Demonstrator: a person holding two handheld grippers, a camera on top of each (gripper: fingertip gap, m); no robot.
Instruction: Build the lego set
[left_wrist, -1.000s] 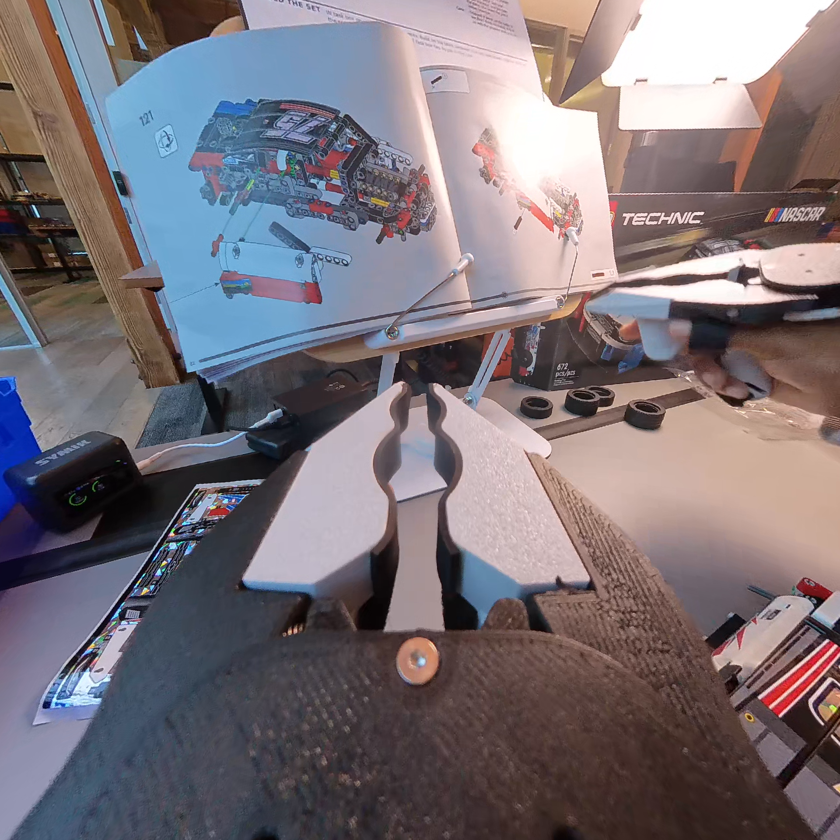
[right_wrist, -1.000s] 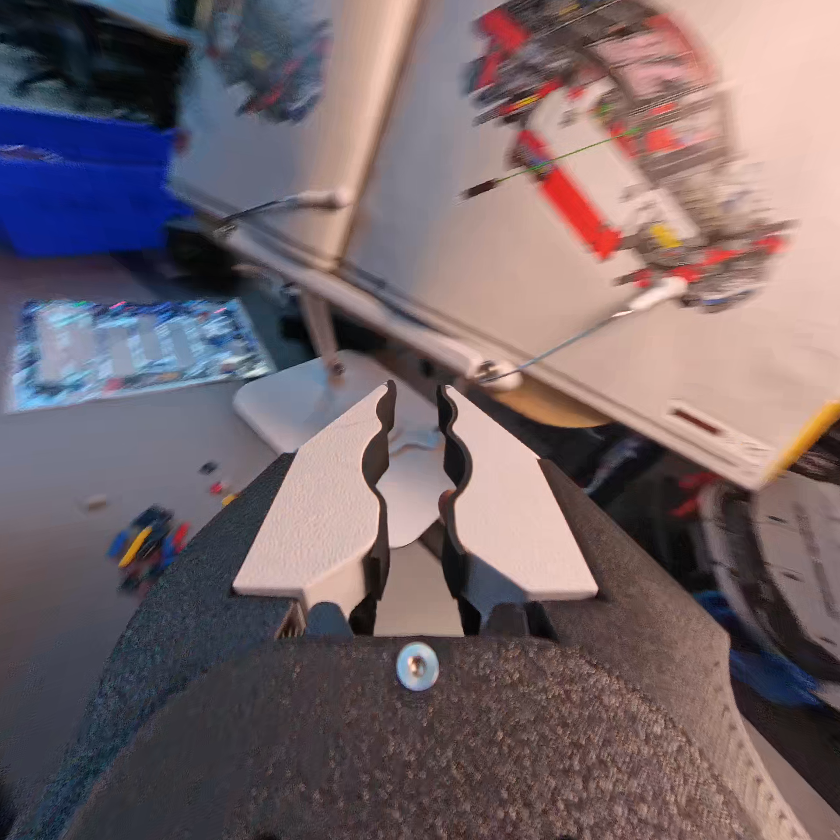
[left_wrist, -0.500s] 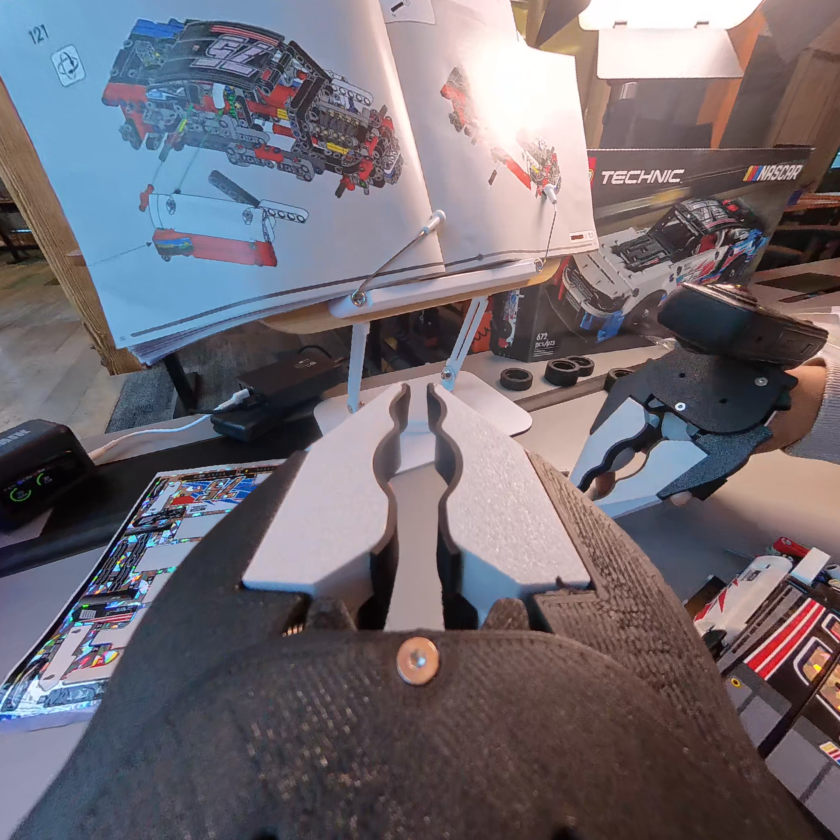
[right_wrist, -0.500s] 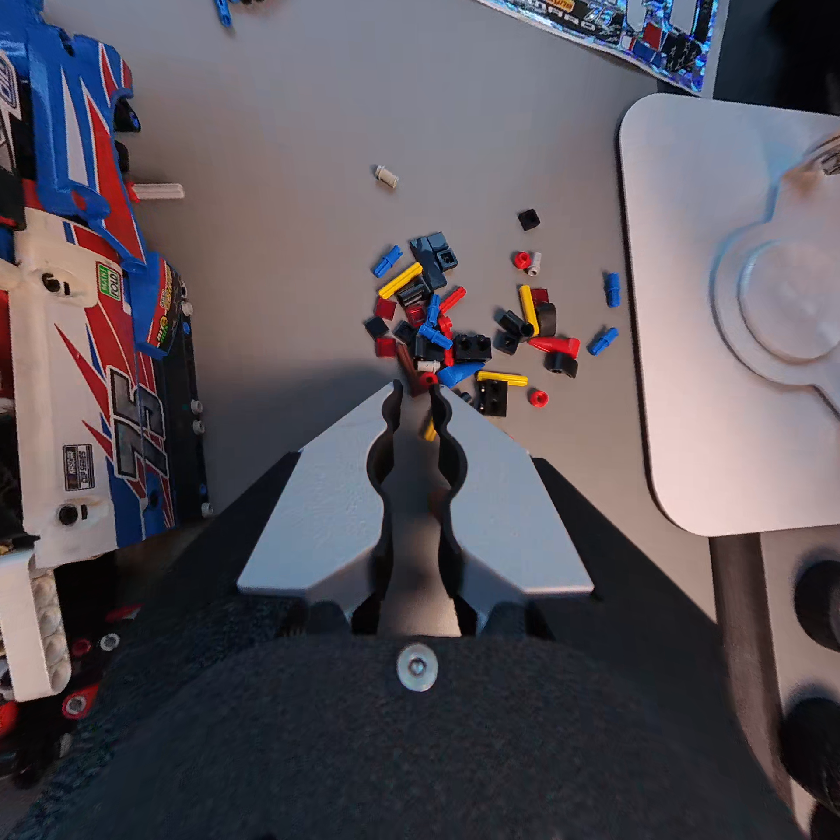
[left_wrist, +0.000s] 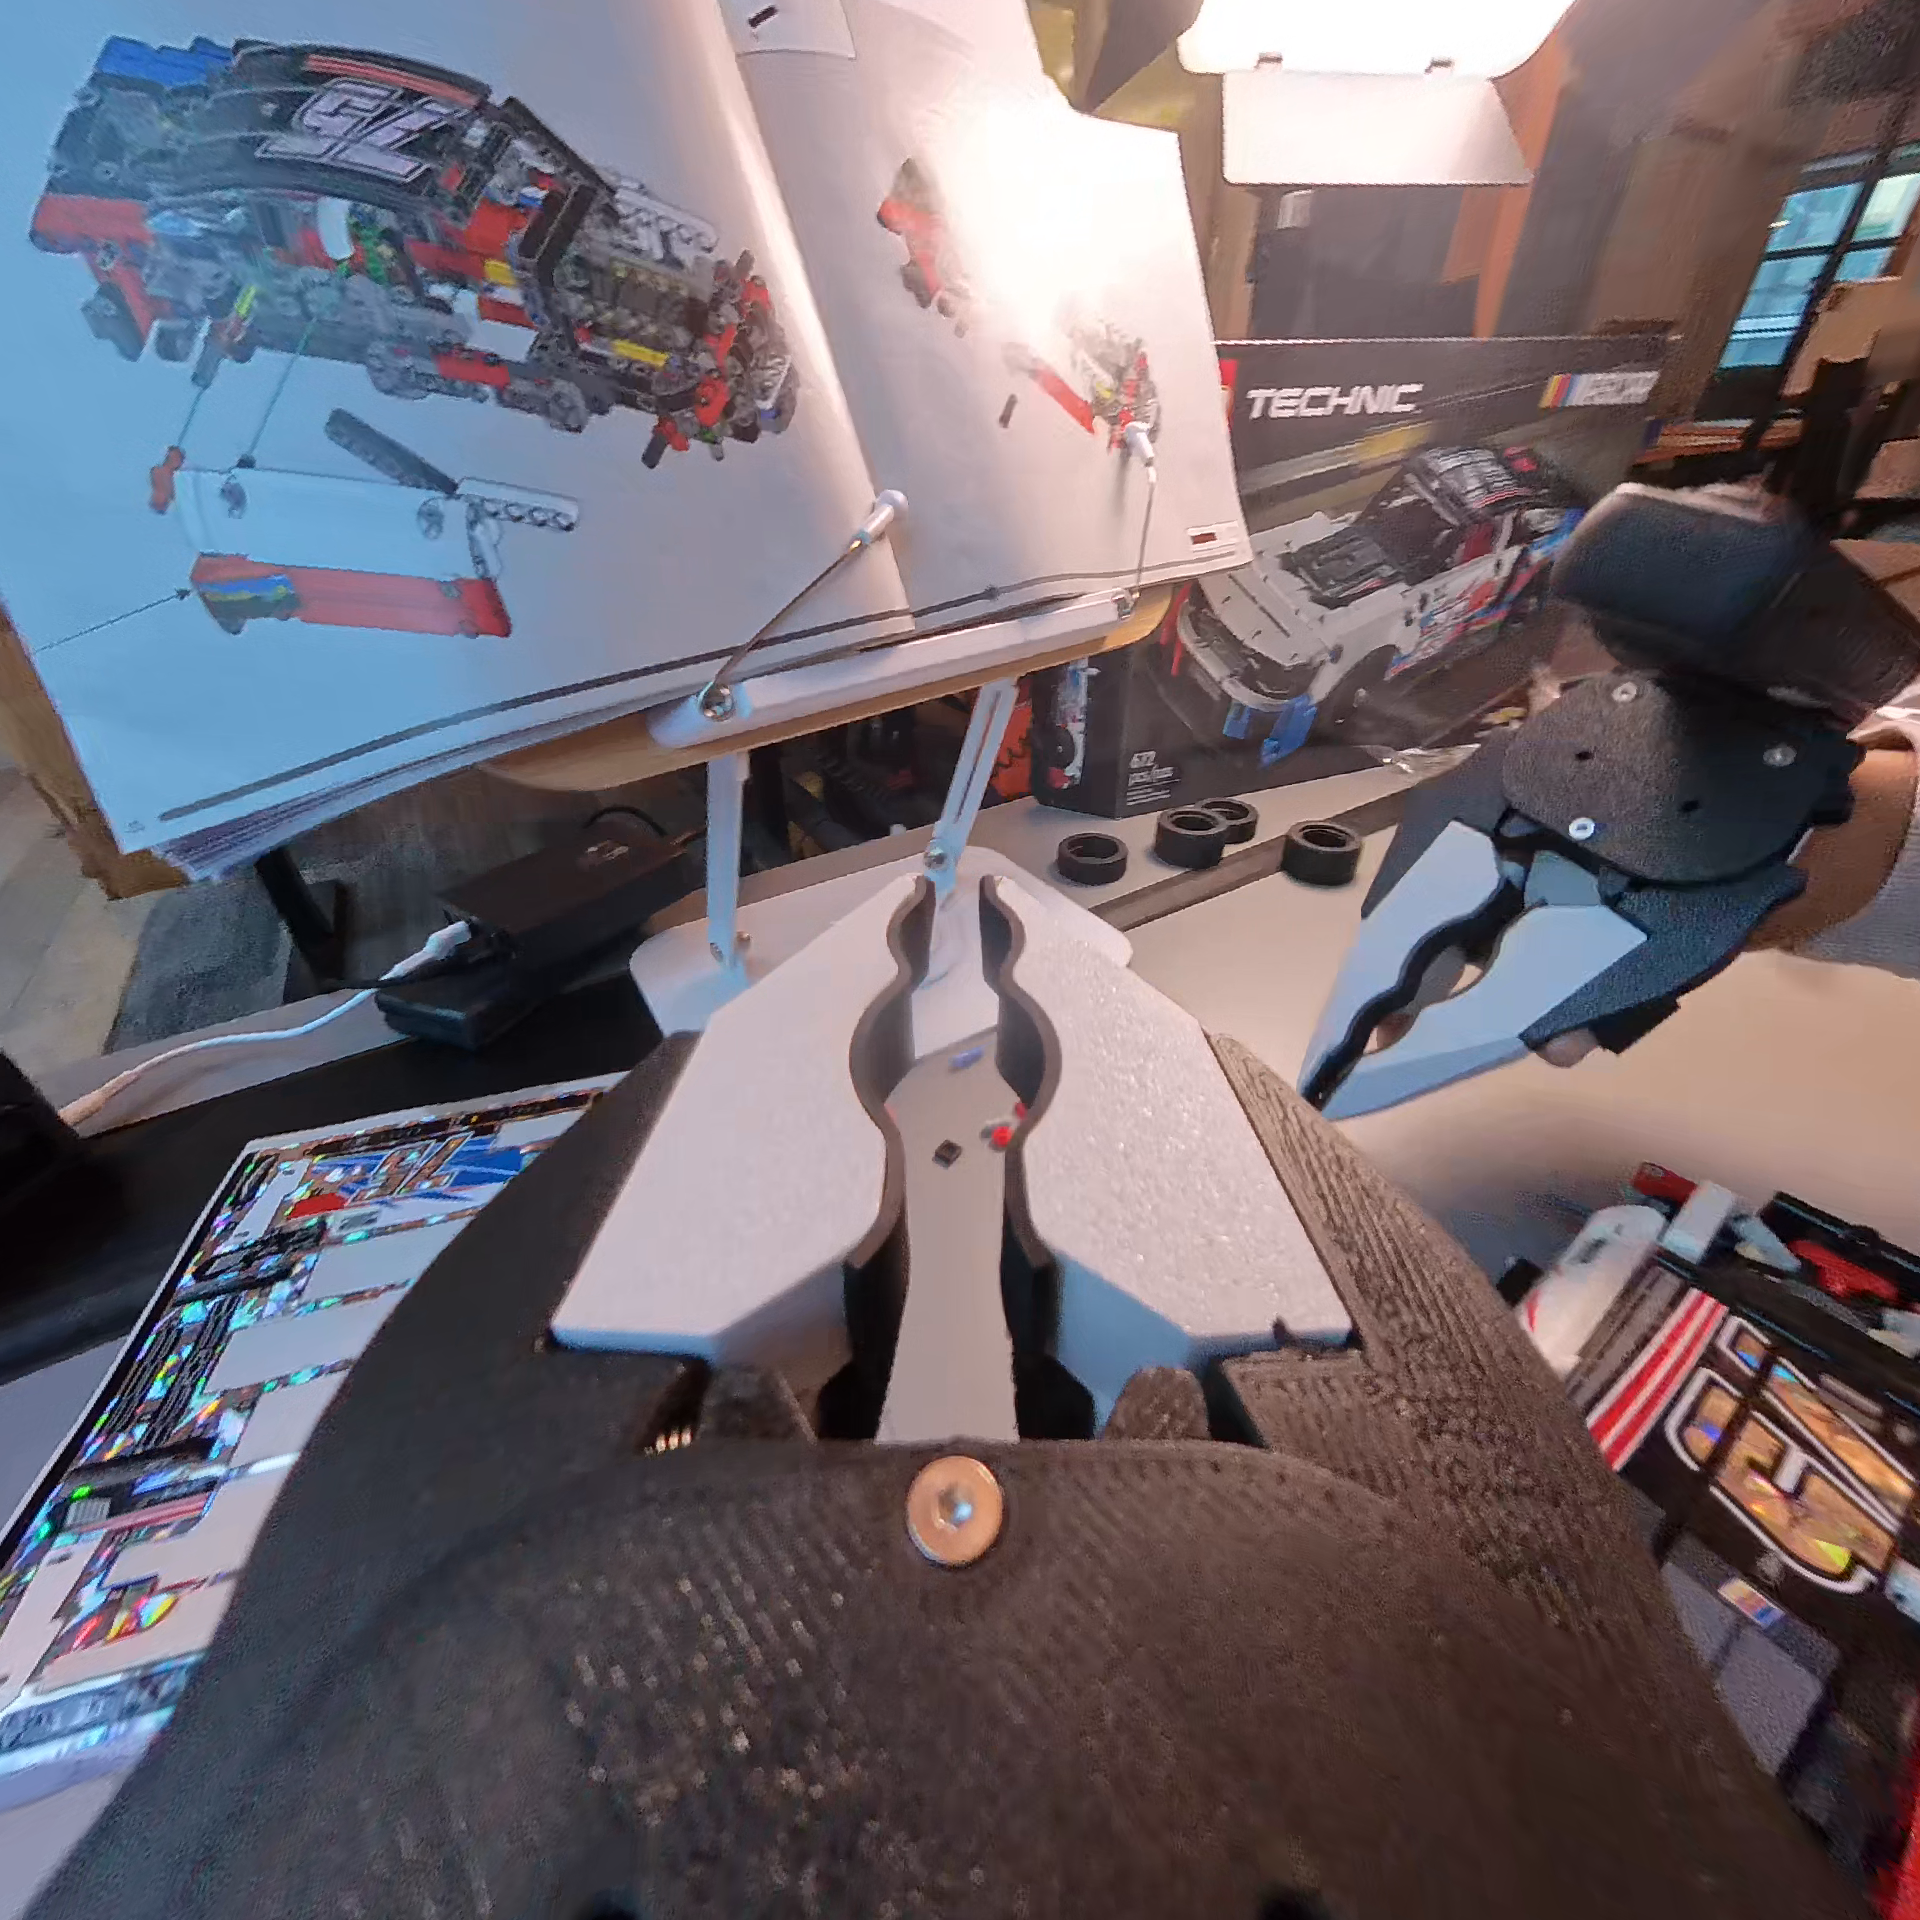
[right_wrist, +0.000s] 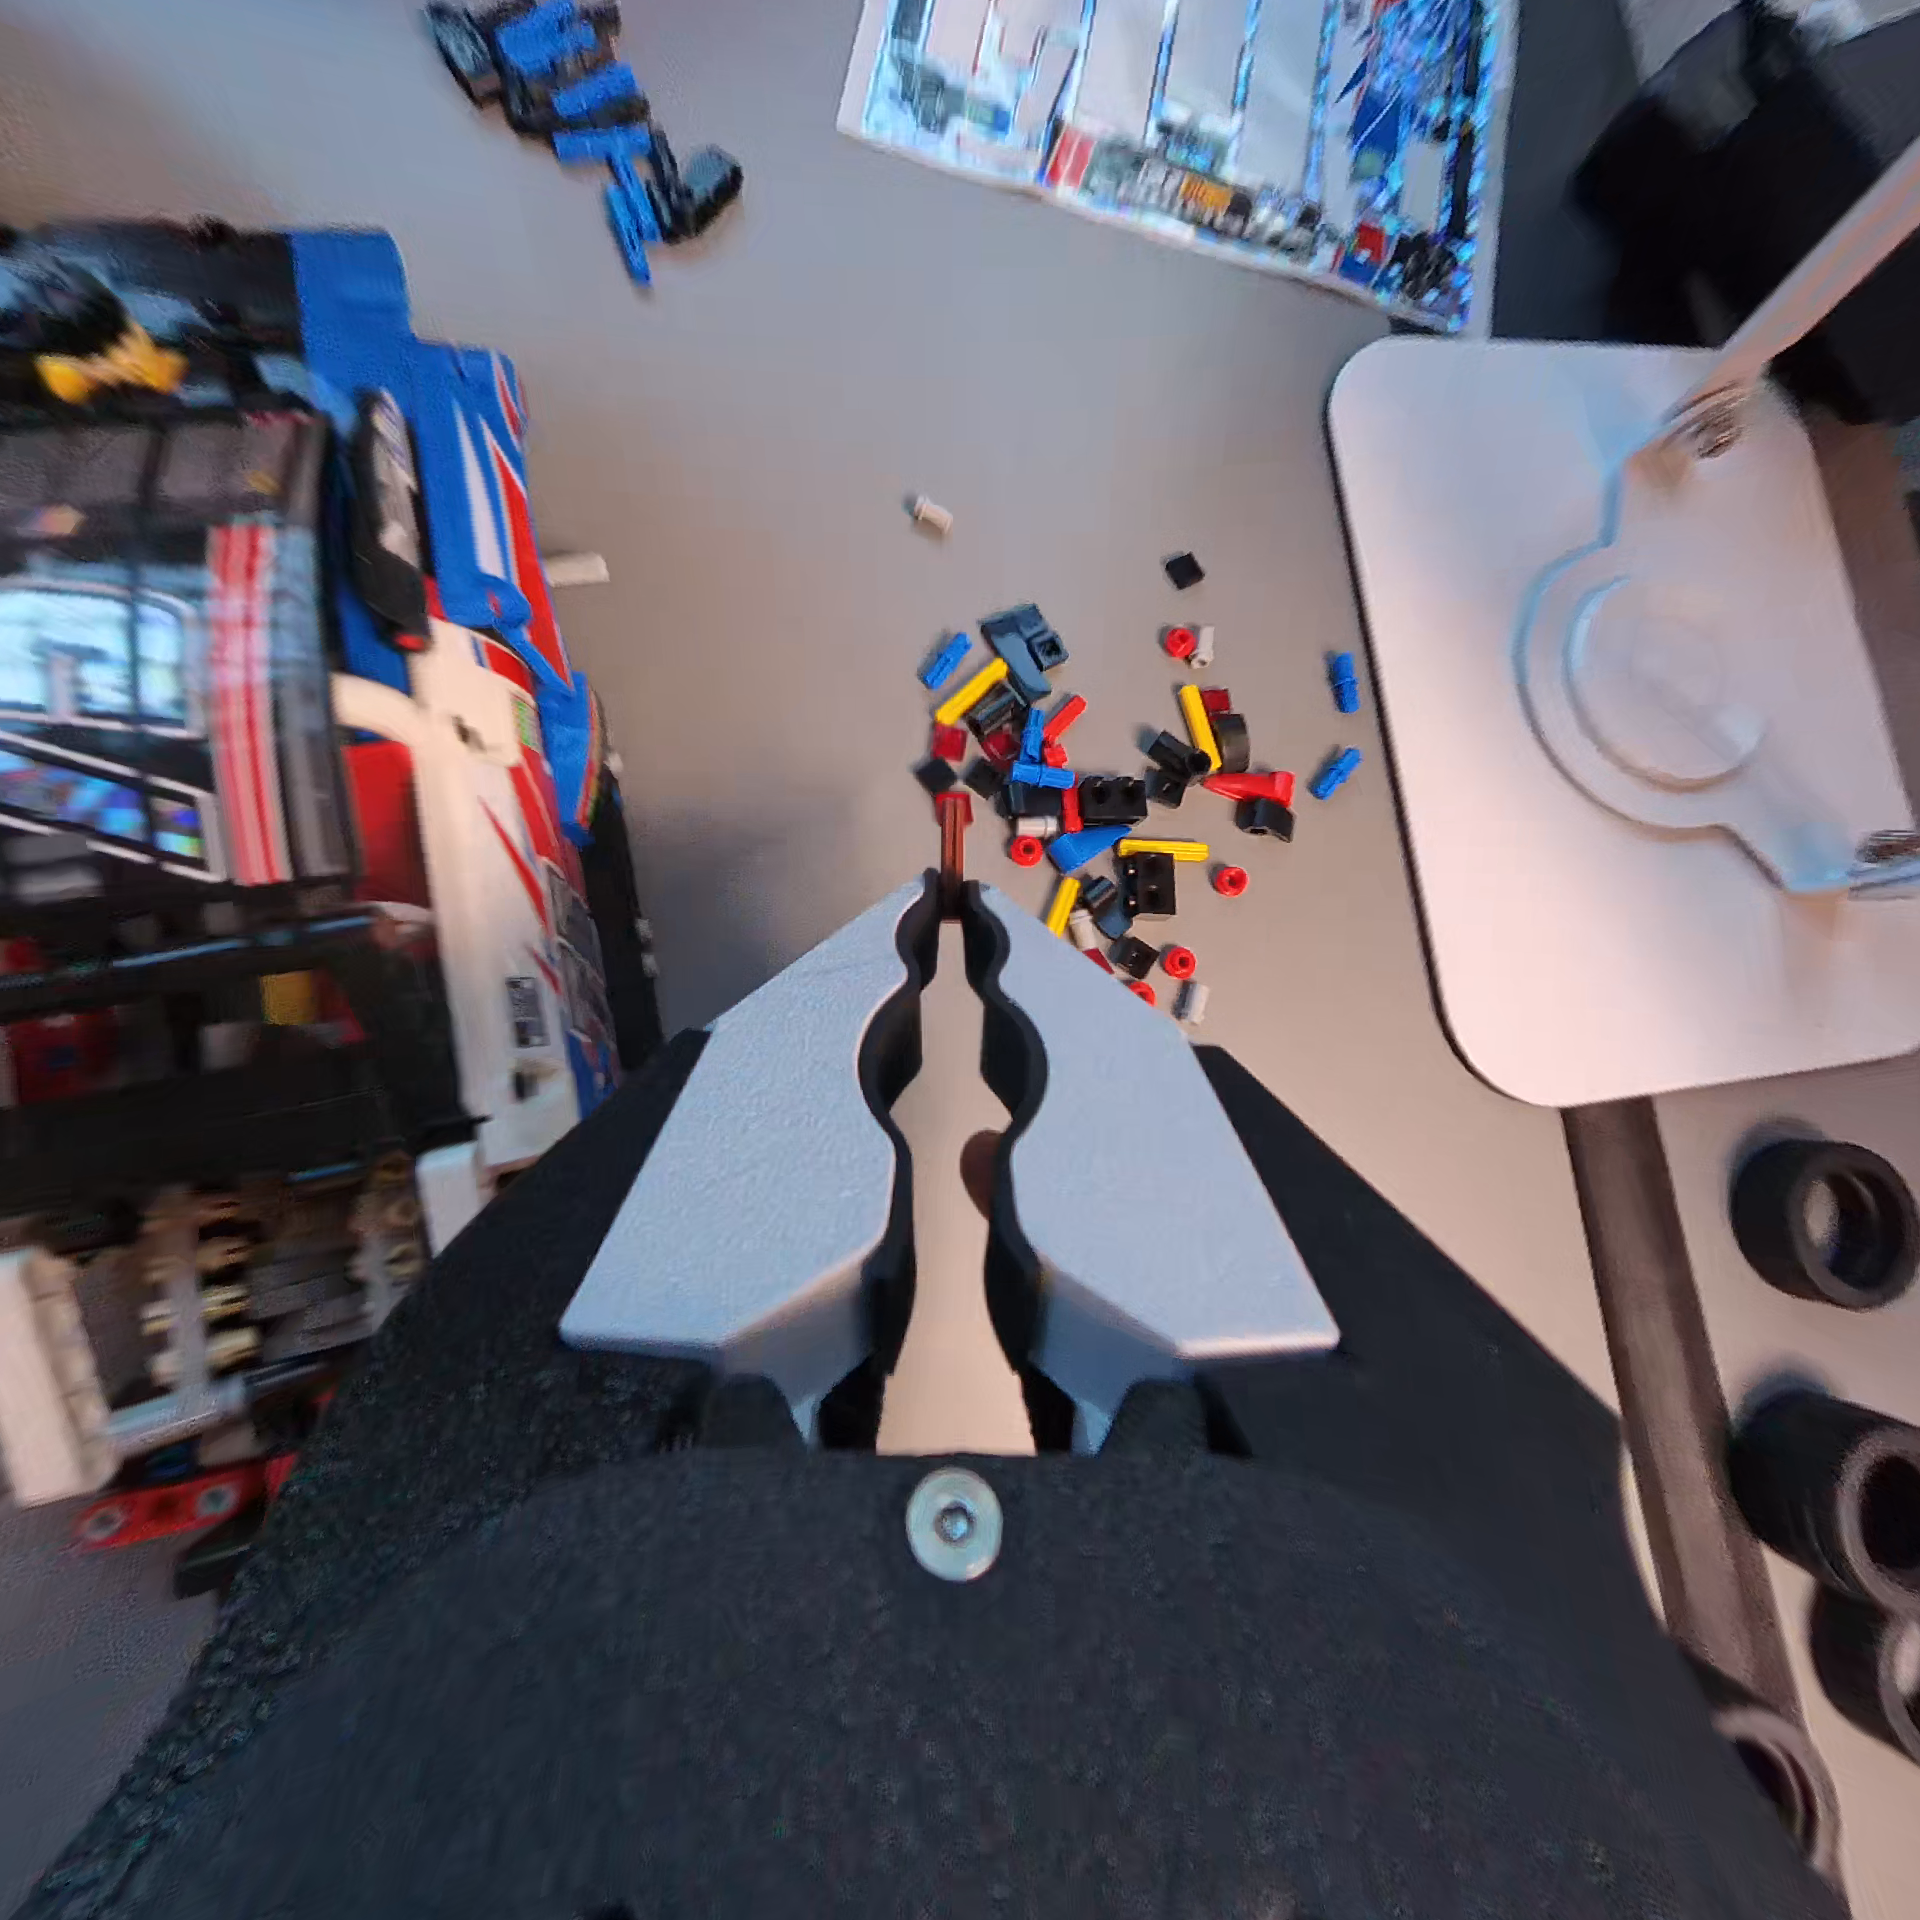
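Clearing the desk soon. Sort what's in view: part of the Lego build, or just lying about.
For the build:
- dark red axle in the right gripper
- loose parts pile
- part-built car
- instruction book
- sticker sheet
- tyres

Lying about:
- black power adapter
- set box
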